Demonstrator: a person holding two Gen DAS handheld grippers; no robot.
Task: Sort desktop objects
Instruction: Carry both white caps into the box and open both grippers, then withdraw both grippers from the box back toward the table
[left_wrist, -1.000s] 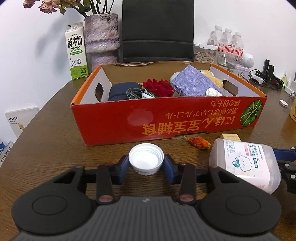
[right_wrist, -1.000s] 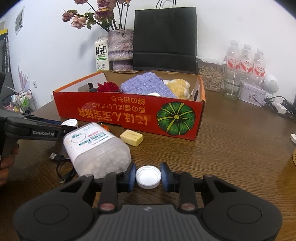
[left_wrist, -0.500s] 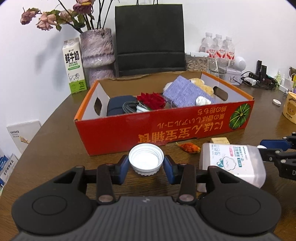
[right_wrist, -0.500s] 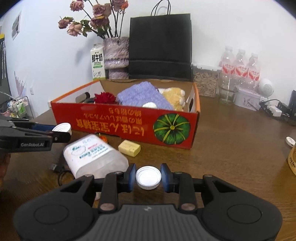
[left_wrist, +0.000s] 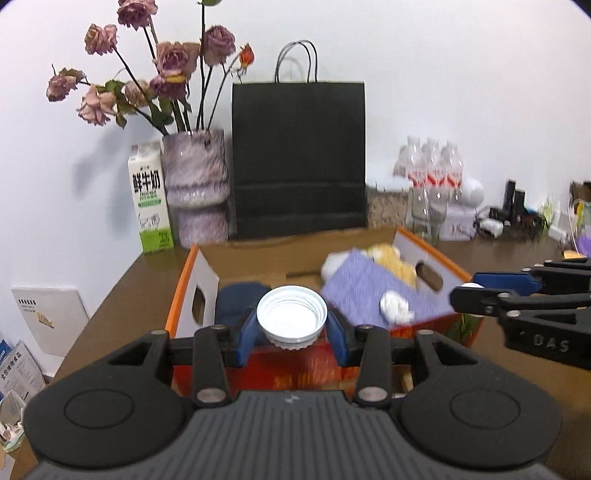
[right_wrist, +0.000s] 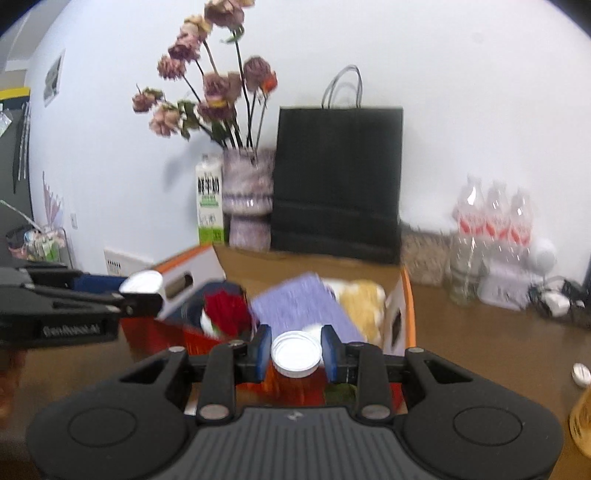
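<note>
My left gripper (left_wrist: 291, 332) is shut on a large white cap (left_wrist: 291, 318), held above the near wall of the red cardboard box (left_wrist: 184, 280). My right gripper (right_wrist: 295, 352) is shut on a smaller white cap (right_wrist: 295, 353), also raised over the box (right_wrist: 408, 295). Inside the box lie a purple cloth (left_wrist: 369, 288), a yellow plush toy (left_wrist: 391, 258), a red flower (right_wrist: 225, 306), a dark blue pouch (left_wrist: 236, 299) and a white wad (left_wrist: 397, 310). Each gripper shows at the edge of the other's view: the right gripper (left_wrist: 469, 290) at the right, the left gripper (right_wrist: 144, 284) at the left.
Behind the box stand a black paper bag (left_wrist: 299, 158), a vase of dried roses (left_wrist: 195, 188) and a milk carton (left_wrist: 149, 195). Water bottles (left_wrist: 430, 170) and cables sit at the back right. A small white cap (right_wrist: 581, 373) lies on the brown table (right_wrist: 480, 339).
Both grippers have risen with their caps and now look over the box's near wall. The plastic jar, yellow block and orange scrap on the table have dropped out of view.
</note>
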